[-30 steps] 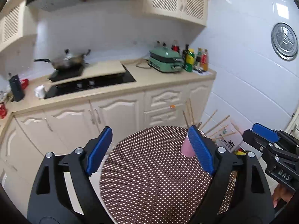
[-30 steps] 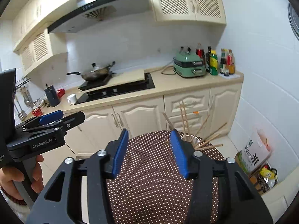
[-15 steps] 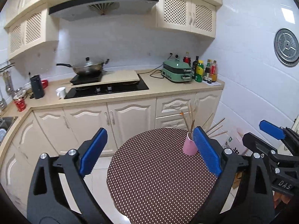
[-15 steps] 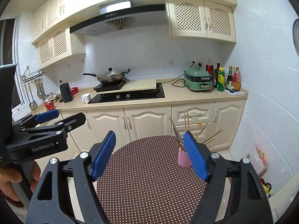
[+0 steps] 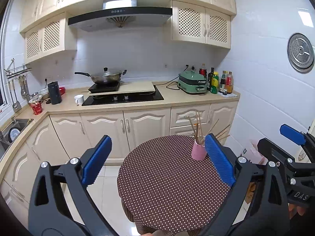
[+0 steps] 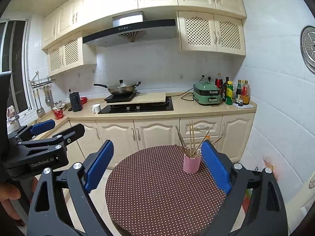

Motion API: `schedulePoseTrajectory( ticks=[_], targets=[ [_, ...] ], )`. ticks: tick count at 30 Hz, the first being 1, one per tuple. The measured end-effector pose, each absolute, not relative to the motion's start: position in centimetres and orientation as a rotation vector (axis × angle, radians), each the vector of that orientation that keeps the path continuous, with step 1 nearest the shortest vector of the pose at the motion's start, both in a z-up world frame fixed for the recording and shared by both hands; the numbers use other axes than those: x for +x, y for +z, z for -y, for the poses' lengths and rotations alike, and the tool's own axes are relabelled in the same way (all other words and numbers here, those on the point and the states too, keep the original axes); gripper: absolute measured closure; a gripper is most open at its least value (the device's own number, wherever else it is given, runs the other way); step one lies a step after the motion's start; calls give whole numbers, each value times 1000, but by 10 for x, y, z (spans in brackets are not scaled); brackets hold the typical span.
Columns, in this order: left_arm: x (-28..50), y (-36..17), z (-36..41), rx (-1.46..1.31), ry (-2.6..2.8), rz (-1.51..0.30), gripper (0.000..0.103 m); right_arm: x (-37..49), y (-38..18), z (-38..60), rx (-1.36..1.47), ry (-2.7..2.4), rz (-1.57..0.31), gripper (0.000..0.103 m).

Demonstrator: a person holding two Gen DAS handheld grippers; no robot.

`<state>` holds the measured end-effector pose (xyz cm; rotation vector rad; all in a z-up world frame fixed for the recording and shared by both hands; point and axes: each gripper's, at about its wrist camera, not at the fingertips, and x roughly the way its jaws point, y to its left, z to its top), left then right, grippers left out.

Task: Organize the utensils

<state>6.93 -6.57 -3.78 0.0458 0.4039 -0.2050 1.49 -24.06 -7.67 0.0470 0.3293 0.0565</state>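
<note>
Chopsticks [image 6: 194, 141] stand bunched in a pink cup [image 6: 192, 164] on the far right part of the round, dotted surface [image 6: 157, 186], and that placement is what any coming move turns on. Their long axes run mostly upright, fanning outward at the tops, with a few leaning well over to the right. The cup stands upright, clear of both tools.

The right gripper [image 6: 157, 164] points across the surface with the cup ahead of it and off to the right, appearing just beside its right finger but farther away along the surface. Its fingers have just been opening and now stand wide apart with nothing between them. The left gripper [image 5: 157, 159] shows the same picture: cup [image 5: 199, 150] and chopsticks [image 5: 198, 130] ahead and to the right, partly hidden behind its right finger. Its fingers have also just been opening, are spread wide and hold nothing.

My judgement is that the right gripper is the nearer one, since the cup sits on its side of the surface. No loose utensils show on the cloth, so the sorting looks close to done, or done.
</note>
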Motion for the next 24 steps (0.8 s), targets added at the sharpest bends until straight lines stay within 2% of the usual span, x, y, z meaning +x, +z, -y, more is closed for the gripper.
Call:
schedulePoseTrajectory(
  ticks=[8,24],
  targets=[
    [41,-23,69,67,-170,-327,8,-2,-68,239,27,70,-278,12],
    [32,-13,66,73,-147,-293,7,-11,-62,233,15,75,-230,10]
  ],
)
